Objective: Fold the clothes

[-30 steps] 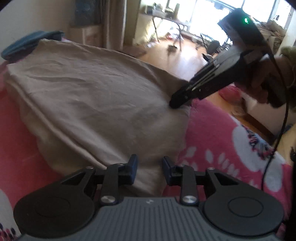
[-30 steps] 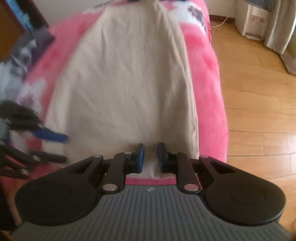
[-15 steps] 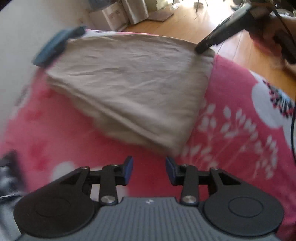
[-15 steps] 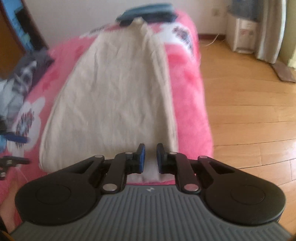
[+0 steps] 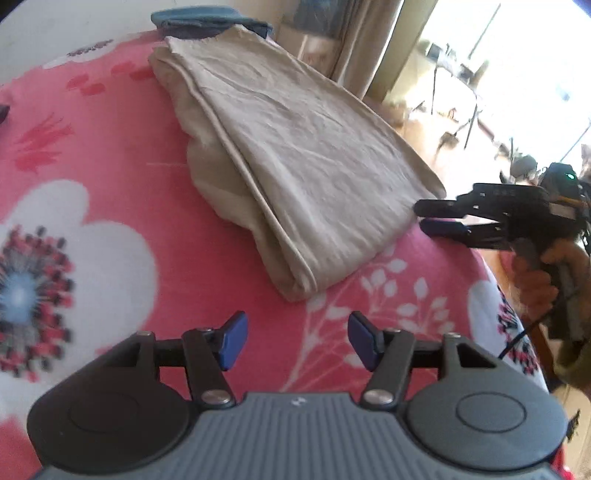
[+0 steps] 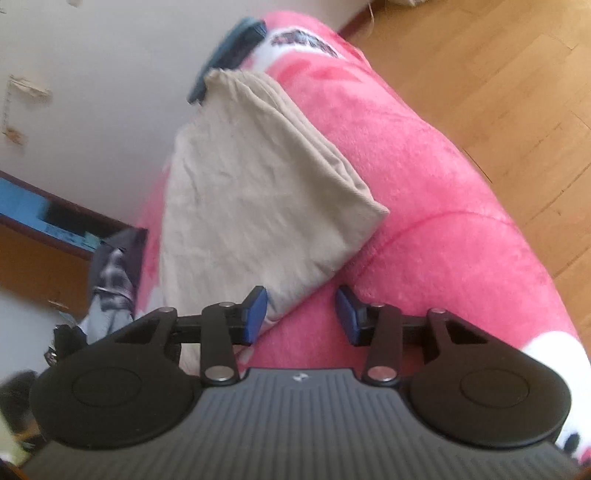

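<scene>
— What are the claws doing?
— The left gripper [image 5: 297,339] hangs with its jaws spread, nothing in them, pink blanket [image 5: 110,229] beneath. The right gripper [image 6: 301,314] is spread and empty too.
— And the clothes?
— The folded beige garment [image 5: 295,166] lies just ahead of the left claw; its near corner sits beside the right one's left finger. A blue item [image 5: 207,18] lies beyond it.
</scene>
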The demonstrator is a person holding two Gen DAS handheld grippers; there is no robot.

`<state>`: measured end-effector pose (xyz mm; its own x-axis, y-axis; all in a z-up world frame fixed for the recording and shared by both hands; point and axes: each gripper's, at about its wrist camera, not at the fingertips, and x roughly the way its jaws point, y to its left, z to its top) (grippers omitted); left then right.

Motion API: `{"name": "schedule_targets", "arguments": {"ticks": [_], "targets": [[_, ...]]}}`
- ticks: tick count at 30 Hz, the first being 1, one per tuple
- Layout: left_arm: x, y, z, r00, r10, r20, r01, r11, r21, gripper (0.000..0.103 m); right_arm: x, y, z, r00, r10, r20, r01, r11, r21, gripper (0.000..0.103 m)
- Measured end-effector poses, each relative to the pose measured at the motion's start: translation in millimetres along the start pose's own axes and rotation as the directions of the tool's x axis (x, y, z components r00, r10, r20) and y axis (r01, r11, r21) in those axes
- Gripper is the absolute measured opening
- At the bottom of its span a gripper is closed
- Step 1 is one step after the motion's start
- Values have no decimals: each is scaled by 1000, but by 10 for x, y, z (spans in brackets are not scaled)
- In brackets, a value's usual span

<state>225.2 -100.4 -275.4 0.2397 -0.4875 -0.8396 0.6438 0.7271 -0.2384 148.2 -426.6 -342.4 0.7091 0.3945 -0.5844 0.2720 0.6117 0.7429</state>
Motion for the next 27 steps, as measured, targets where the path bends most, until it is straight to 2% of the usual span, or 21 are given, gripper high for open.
{"name": "schedule_targets", "arguments": {"ticks": [3, 8, 10, 12, 14, 16, 18, 20, 21, 24, 27], "targets": [[183, 89, -168, 994, -74, 80, 80, 994, -79, 71, -35, 37, -96, 999, 7, 49, -6, 1000, -14, 41], [254, 162, -237, 979, -129, 157, 153, 977, -151, 73, -131, 177, -147, 996, -60, 64, 58, 998, 38, 44], [265, 209, -240, 972, -140, 189, 178, 963, -202, 72, -233, 156, -227, 994, -80, 68, 72, 991, 109, 45], [303, 258, -248, 964, -142, 224, 198, 948, -250, 57, -310, 143, -316, 993, -93, 66, 79, 978, 191, 46], [348, 304, -258, 956, -139, 259, 214, 933, -289, 47, -277, 139, -330, 993, -93, 67, 74, 968, 238, 54], [391, 317, -262, 947, -147, 285, 231, 929, -288, 46, -212, 126, -317, 993, -95, 70, 72, 959, 276, 57], [427, 294, -259, 942, -147, 302, 233, 933, -273, 45, -128, 125, -267, 993, -89, 78, 60, 948, 313, 64], [437, 261, -249, 940, -137, 313, 223, 939, -260, 42, -34, 135, -192, 993, -77, 88, 41, 936, 350, 78], [449, 245, -236, 939, -134, 318, 222, 939, -262, 37, -7, 156, -163, 993, -72, 94, 34, 933, 359, 80], [499, 219, -208, 935, -125, 330, 226, 931, -286, 28, 42, 184, -91, 991, -62, 118, 12, 923, 386, 80], [484, 156, -214, 937, -95, 337, 203, 932, -299, 23, 54, 123, -69, 986, -53, 157, -22, 898, 440, 71]]}}
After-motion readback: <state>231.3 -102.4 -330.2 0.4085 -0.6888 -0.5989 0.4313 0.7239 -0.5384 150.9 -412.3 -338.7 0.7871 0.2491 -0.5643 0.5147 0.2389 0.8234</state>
